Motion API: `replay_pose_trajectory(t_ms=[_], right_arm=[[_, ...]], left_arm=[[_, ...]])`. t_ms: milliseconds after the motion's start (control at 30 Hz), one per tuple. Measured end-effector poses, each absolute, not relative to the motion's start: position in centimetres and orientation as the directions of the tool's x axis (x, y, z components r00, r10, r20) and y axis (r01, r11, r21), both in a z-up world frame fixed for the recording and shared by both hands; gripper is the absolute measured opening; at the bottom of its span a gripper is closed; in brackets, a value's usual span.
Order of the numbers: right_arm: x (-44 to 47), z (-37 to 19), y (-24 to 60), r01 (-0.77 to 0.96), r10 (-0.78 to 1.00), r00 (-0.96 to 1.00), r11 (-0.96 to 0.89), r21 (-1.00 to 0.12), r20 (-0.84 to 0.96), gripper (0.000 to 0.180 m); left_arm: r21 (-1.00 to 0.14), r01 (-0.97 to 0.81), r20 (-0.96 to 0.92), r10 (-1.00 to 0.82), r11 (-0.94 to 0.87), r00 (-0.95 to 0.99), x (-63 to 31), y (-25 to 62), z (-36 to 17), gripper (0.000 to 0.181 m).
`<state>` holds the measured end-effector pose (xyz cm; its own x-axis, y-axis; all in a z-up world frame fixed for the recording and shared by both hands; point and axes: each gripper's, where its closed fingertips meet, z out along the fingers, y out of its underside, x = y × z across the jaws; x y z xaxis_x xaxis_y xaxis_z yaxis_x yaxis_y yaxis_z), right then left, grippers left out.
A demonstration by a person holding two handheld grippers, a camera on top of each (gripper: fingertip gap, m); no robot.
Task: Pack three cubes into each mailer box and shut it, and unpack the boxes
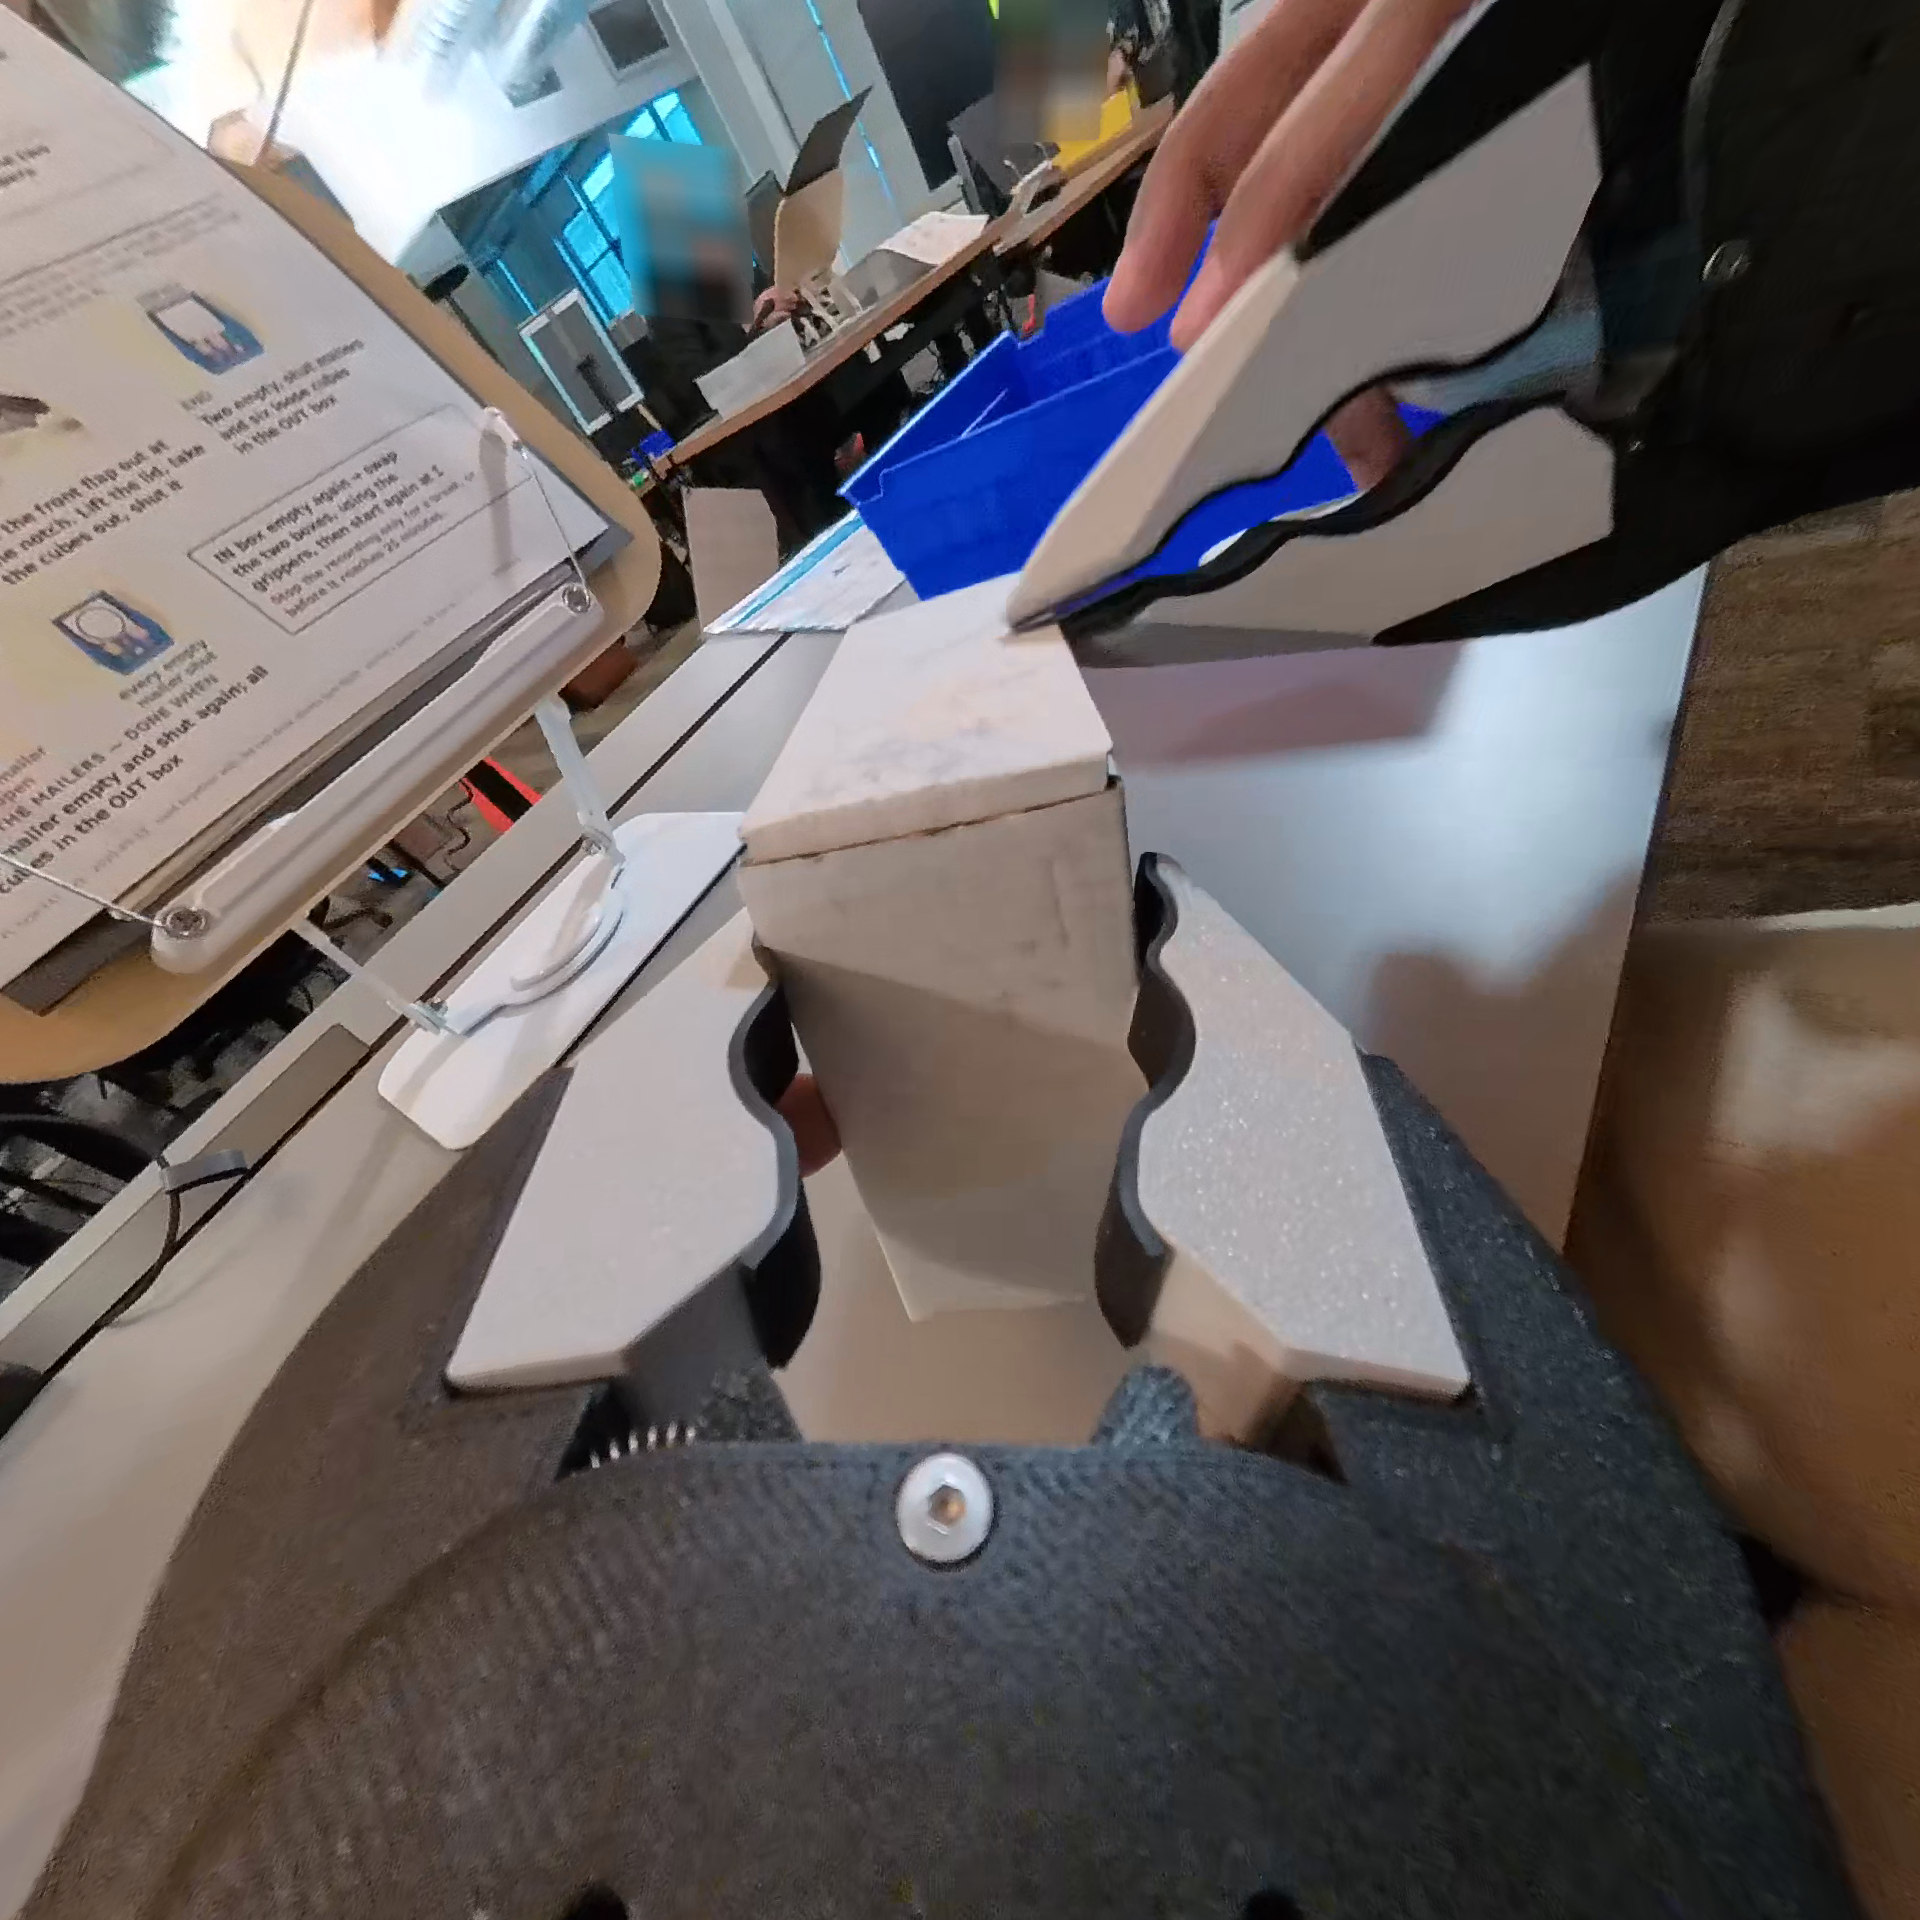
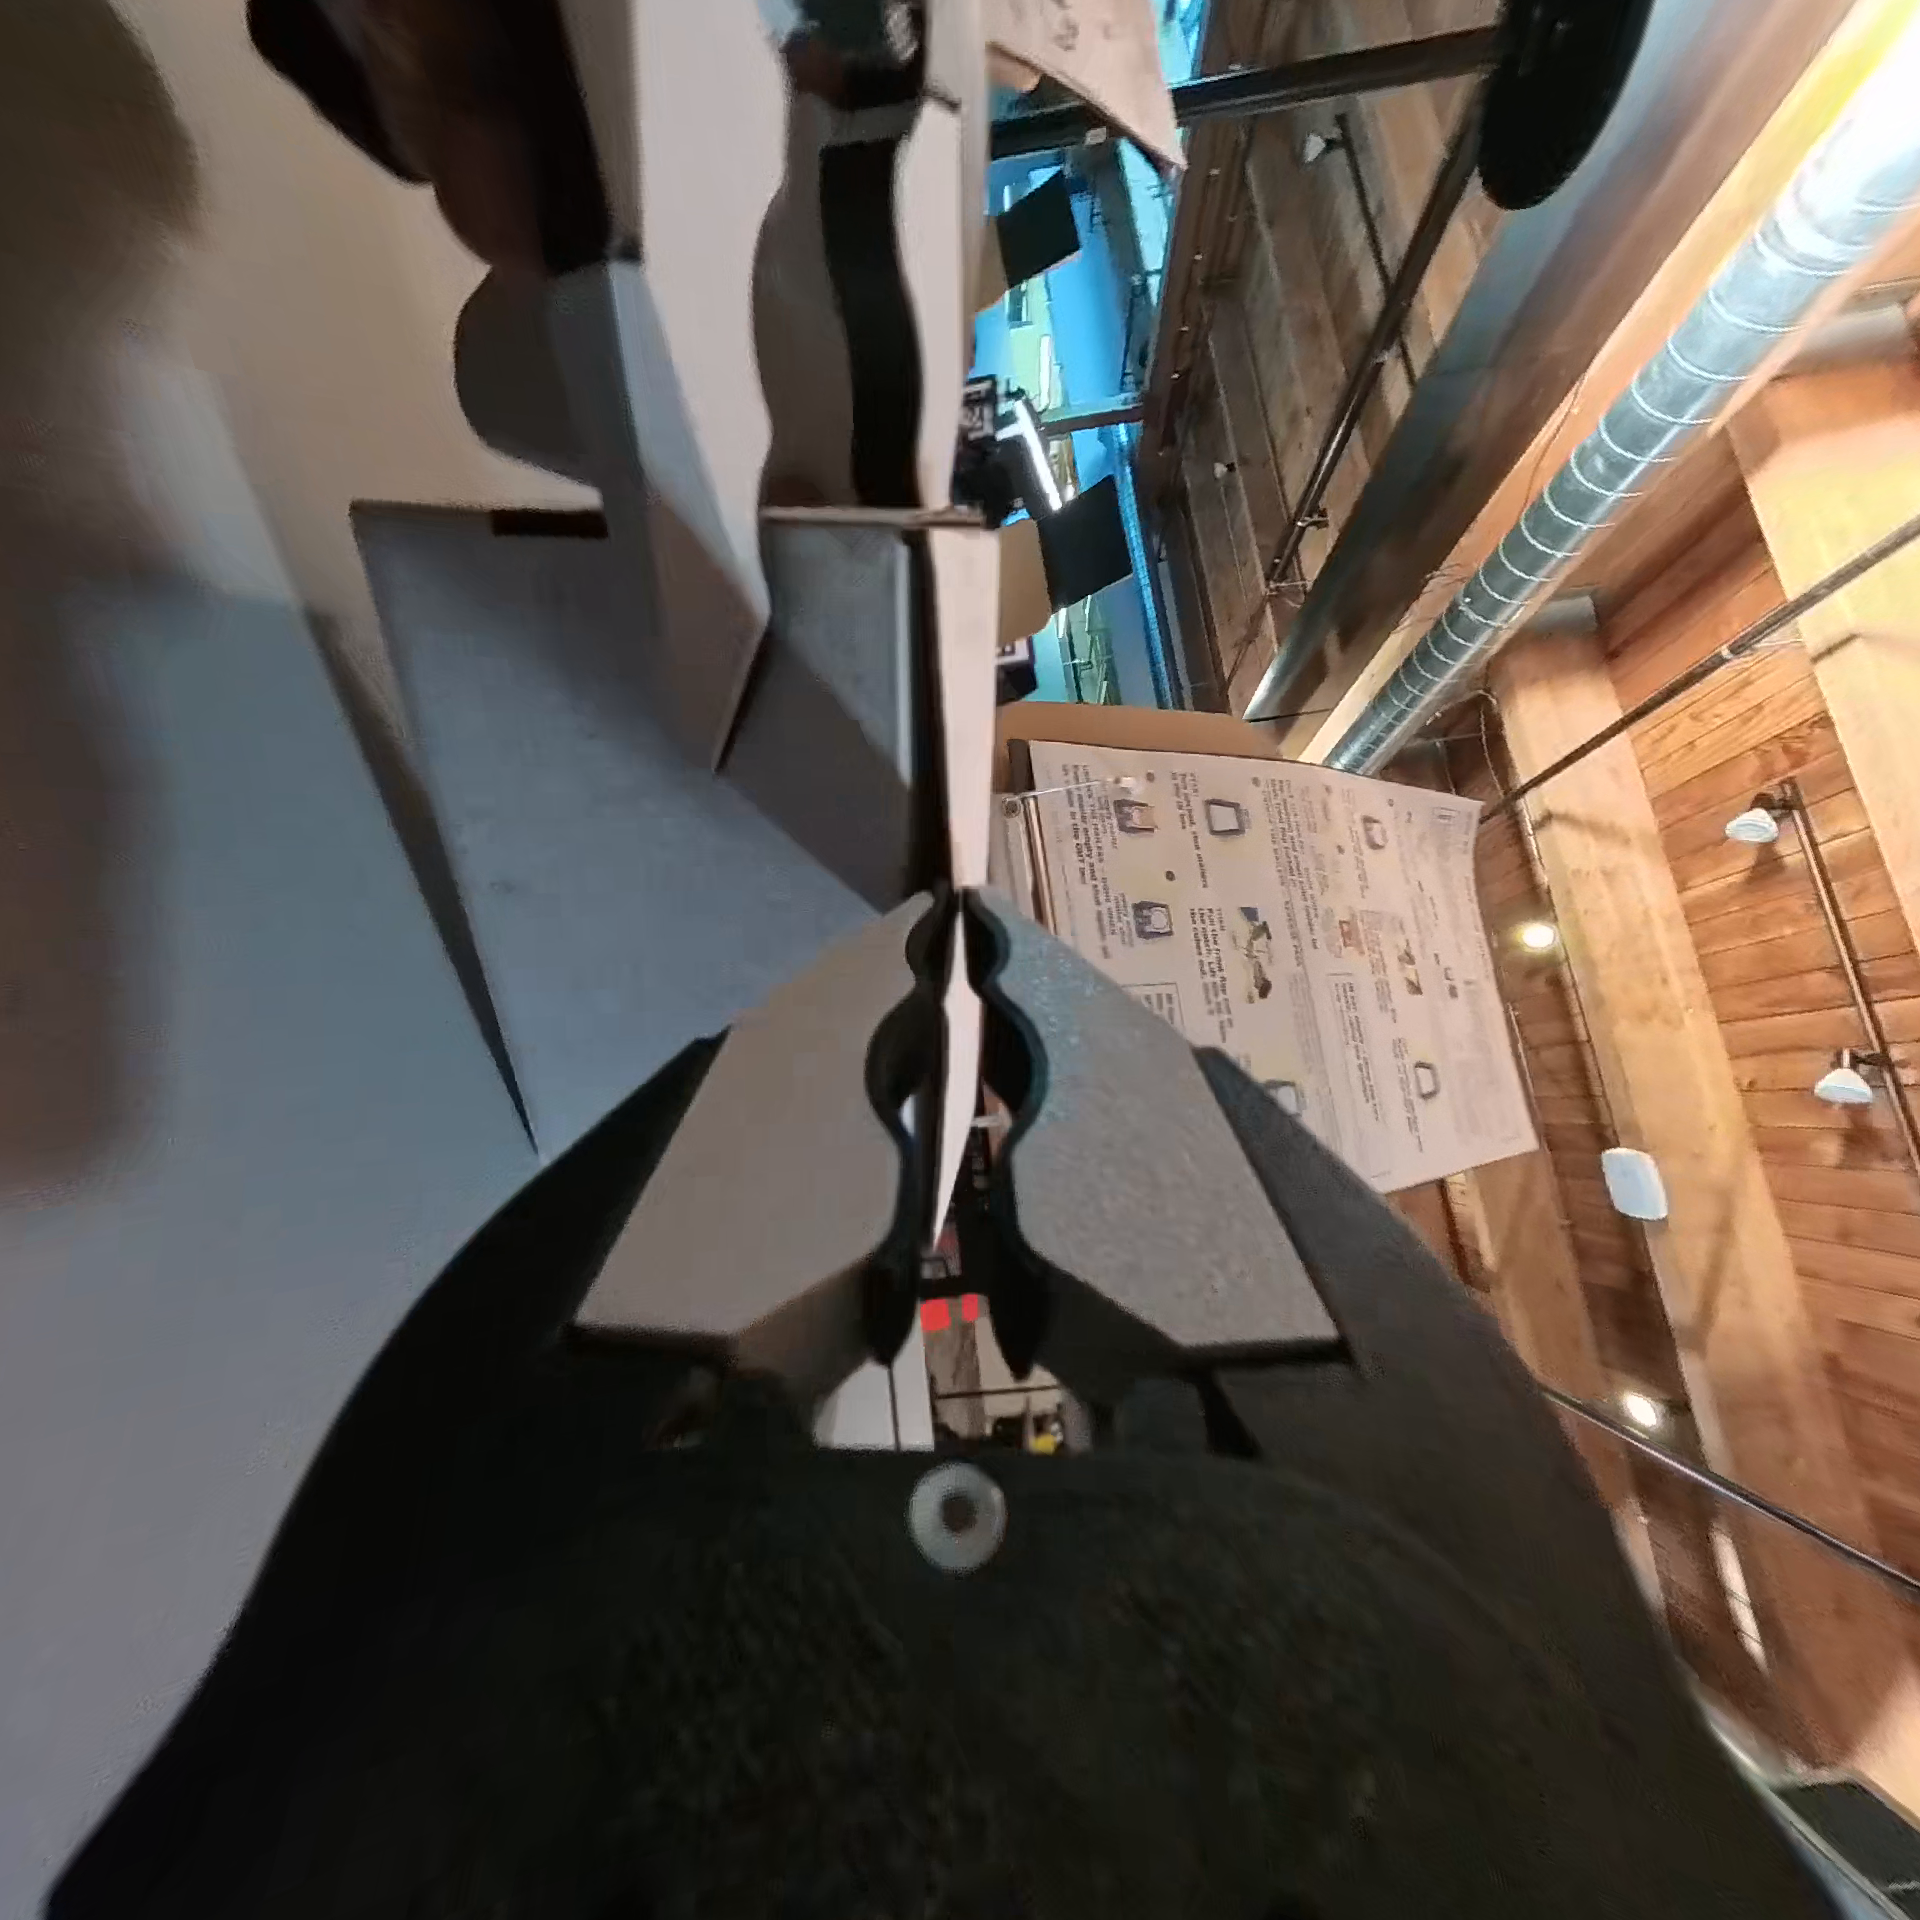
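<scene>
Scuffed white mailer box (image 1: 940, 821), left tongs (image 1: 956, 1049) clamping it, right tongs (image 2: 956, 997) pinching its flap (image 2: 961, 727)

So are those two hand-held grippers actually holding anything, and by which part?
Both hold one white mailer box: the left hand-held gripper clamps its body by the sides, the right hand-held gripper pinches a thin flap edge.

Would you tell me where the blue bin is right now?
In the left wrist view, the blue bin sits upper right on the table, behind the mailer box and right gripper.
</scene>
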<state>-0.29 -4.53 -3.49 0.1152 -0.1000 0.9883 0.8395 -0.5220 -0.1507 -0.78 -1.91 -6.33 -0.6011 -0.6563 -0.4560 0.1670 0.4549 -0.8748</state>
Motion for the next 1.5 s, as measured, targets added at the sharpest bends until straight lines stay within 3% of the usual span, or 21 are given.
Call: replay_pose_trajectory(t_ms=[33,167,333,500,600,733,867,967,1067,1167,1267,1400,1500], right_arm=[[-0.2,-3.5,-4.6,0.835,-0.097,0.107,-0.531,-0.143,0.989,0.0],[0.0,-3.5,-4.7,0.827,-0.12,0.152,-0.528,-0.193,0.981,0.003],[-0.2,-1.9,-4.6,0.756,-0.237,0.403,-0.457,-0.468,0.884,0.001],[-0.3,0.2,-5.1,0.724,-0.361,0.469,-0.366,-0.585,0.806,0.001],[0.5,1.5,-6.0,0.632,-0.442,0.577,-0.29,-0.718,0.687,0.004],[0.3,1.2,-6.2,0.696,-0.407,0.488,-0.351,-0.626,0.772,0.003],[0.3,0.1,-5.5,0.675,-0.376,0.516,-0.376,-0.635,0.77,0.002],[0.8,-0.2,-5.7,0.69,-0.373,0.449,-0.433,-0.58,0.812,0.002],[0.8,-0.9,-5.4,0.688,-0.346,0.456,-0.447,-0.572,0.82,0.002],[0.7,-0.9,-5.5,0.69,-0.342,0.46,-0.443,-0.572,0.819,0.002],[0.4,-1.0,-5.5,0.705,-0.332,0.458,-0.43,-0.565,0.825,0.002],[-0.1,-1.2,-5.3,0.733,-0.326,0.453,-0.394,-0.555,0.829,0.002],[-0.3,-1.3,-5.1,0.748,-0.324,0.445,-0.379,-0.545,0.835,0.002]], left_arm=[[-0.871,0.17,-0.463,-0.655,0.462,-0.597,-0.8,-2.0,-6.3,0.062],[-0.852,0.182,-0.496,-0.646,0.491,-0.58,-0.7,-2.0,-6.3,0.062],[-0.906,0.175,-0.406,-0.672,0.387,-0.619,-1.0,-2.2,-5.2,0.062],[-0.923,0.181,-0.371,-0.667,0.339,-0.646,-1.3,-2.9,-4.6,0.062],[-0.875,0.216,-0.456,-0.592,0.433,-0.664,-2.2,-4.4,-6.4,0.062],[-0.864,0.22,-0.48,-0.609,0.453,-0.632,-1.4,-3.7,-6.2,0.061],[-0.838,0.171,-0.51,-0.635,0.517,-0.58,-0.2,-2.1,-7.9,0.063],[-0.901,0.105,-0.397,-0.703,0.421,-0.59,0.5,-1.0,-7.8,0.079],[-0.958,0.119,-0.275,-0.723,0.259,-0.634,-0.3,-0.7,-5.6,0.084],[-0.983,0.153,-0.178,-0.731,0.101,-0.659,-1.1,-0.6,-3.0,0.073],[-0.972,0.183,-0.231,-0.731,0.147,-0.643,-1.2,-0.8,-3.3,0.063],[-0.956,0.215,-0.291,-0.725,0.199,-0.625,-1.4,-1.5,-3.5,0.032],[-0.952,0.223,-0.303,-0.734,0.209,-0.608,-1.3,-1.3,-3.5,0.03]])
